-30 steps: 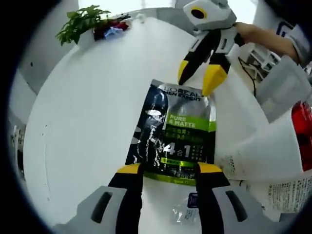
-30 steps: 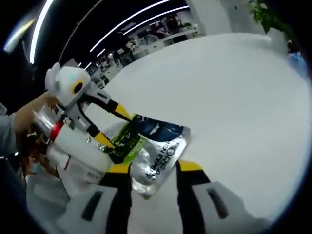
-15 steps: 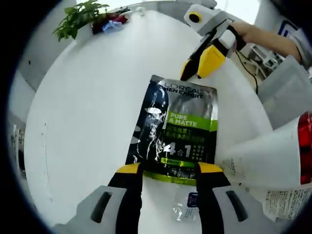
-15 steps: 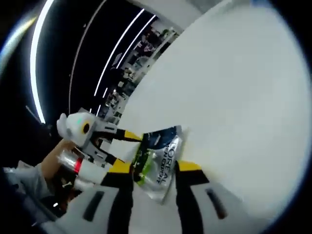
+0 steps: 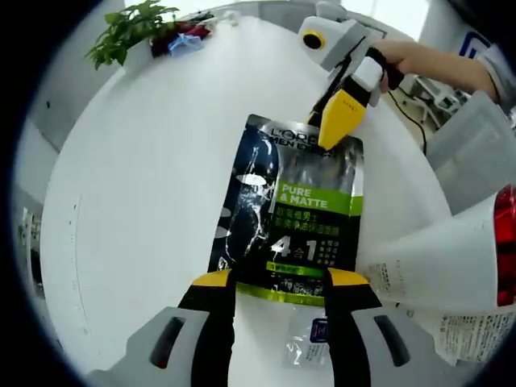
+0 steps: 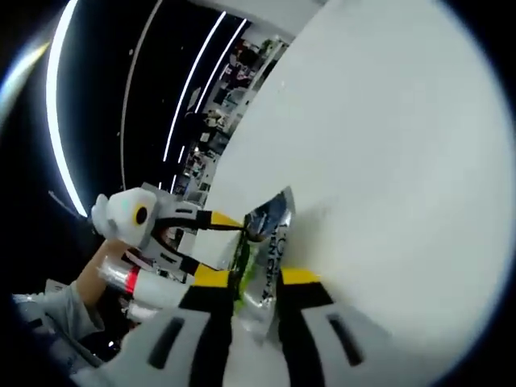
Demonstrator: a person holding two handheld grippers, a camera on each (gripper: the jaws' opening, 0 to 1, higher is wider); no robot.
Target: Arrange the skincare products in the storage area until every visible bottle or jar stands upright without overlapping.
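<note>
One sachet (image 5: 294,210), one white bottle (image 5: 439,258), one potted plant (image 5: 129,34), two grippers (image 5: 278,278).

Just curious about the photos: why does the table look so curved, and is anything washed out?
Left gripper view: fisheye bends the white table round; the sachet stays sharp, with glare on its foil. Right gripper view: tilted, the table blown white, ceiling lights streaking.

the round white table (image 5: 137,210) carried everything, and most of its top was bare. in the left gripper view a potted green plant (image 5: 129,32) stood at its far edge, at about 11 o'clock, with some red and blue things (image 5: 181,40) just beside it; what they were could not be told. at 3 to 4 o'clock a white bottle with a red part (image 5: 451,258) lay on its side near the table's edge. in the right gripper view the white table (image 6: 387,145) filled the 12 to 4 o'clock part.
</note>
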